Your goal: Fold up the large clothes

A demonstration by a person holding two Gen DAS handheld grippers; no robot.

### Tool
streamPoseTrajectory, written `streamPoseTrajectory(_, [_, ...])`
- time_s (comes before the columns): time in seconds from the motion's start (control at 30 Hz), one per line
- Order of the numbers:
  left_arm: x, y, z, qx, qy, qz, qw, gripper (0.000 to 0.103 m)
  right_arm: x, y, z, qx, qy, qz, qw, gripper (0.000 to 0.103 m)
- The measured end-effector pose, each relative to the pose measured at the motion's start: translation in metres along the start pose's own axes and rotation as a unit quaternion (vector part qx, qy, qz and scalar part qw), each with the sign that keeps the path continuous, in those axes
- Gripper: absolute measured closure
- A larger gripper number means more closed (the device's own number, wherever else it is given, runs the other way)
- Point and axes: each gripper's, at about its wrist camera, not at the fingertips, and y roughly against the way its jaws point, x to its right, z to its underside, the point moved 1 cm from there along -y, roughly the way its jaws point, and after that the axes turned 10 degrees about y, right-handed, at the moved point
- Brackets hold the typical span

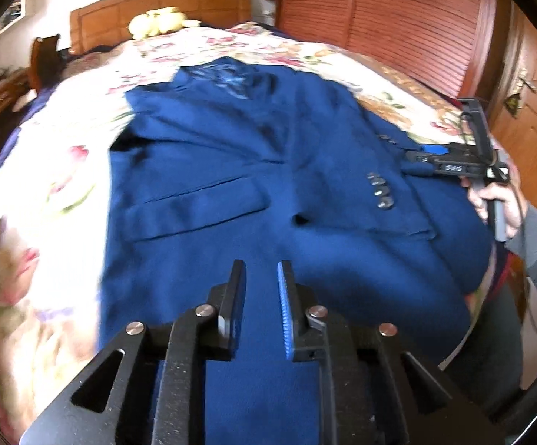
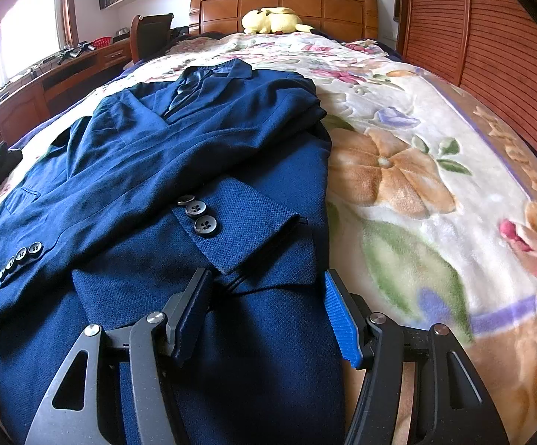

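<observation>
1. Jacket (image 2: 164, 170), a dark blue suit jacket, is laid face up on the floral blanket (image 2: 416, 185) of the bed, its collar toward the headboard (image 2: 283, 5) and its hem toward both grippers; both sleeves are seen folded in across the front, their buttoned cuffs (image 2: 198, 217) lying on the lower body.

2. Its long axis runs straight ahead of each gripper, from hem to collar, so any lengthwise fold is judged to travel away from the holder.

3. The right gripper (image 2: 268, 293) is held spread wide just above the hem-side cloth, near the jacket's right edge, with the nearer cuff directly ahead of its fingertips; nothing is gripped between the jaws.

4. The left gripper (image 1: 261, 282) is poised over the lower hem, further toward the jacket's left side, its jaws parted by a narrow gap through which only blue cloth below is seen; no cloth is seen pinched. This view is blurred by motion.

5. Both grippers are judged about equally near the hem, the right one being nearer the bed's bare side.

6. Beyond the collar, a yellow plush toy (image 2: 274, 20) is seen against the headboard.
</observation>
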Motion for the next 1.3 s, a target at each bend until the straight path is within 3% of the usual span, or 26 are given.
streamPoseTrajectory(0.27, [-0.041, 0.016, 0.024, -0.014, 0.041, -0.046, 0.998, 0.081, 0.0, 0.0, 0.0, 0.001, 0.0, 0.001, 1.0, 0.04])
streamPoseTrajectory(0.6, [-0.066, 0.017, 0.038, -0.029, 0.056, -0.093, 0.9936, 0.08, 0.0, 0.0, 0.0, 0.001, 0.0, 0.002, 1.0, 0.041])
streamPoseTrajectory(0.8, [-0.078, 0.013, 0.041, -0.033, 0.075, -0.092, 0.9923, 0.08, 0.0, 0.0, 0.0, 0.001, 0.0, 0.002, 1.0, 0.04])
streamPoseTrajectory(1.0, [-0.091, 0.003, 0.039, -0.03, 0.082, -0.12, 0.989, 0.079, 0.0, 0.0, 0.0, 0.002, 0.0, 0.002, 1.0, 0.041])
streamPoseTrajectory(1.3, [-0.098, 0.005, 0.038, -0.029, 0.108, -0.106, 0.9881, 0.079, 0.0, 0.0, 0.0, 0.002, 0.001, 0.003, 1.0, 0.04])
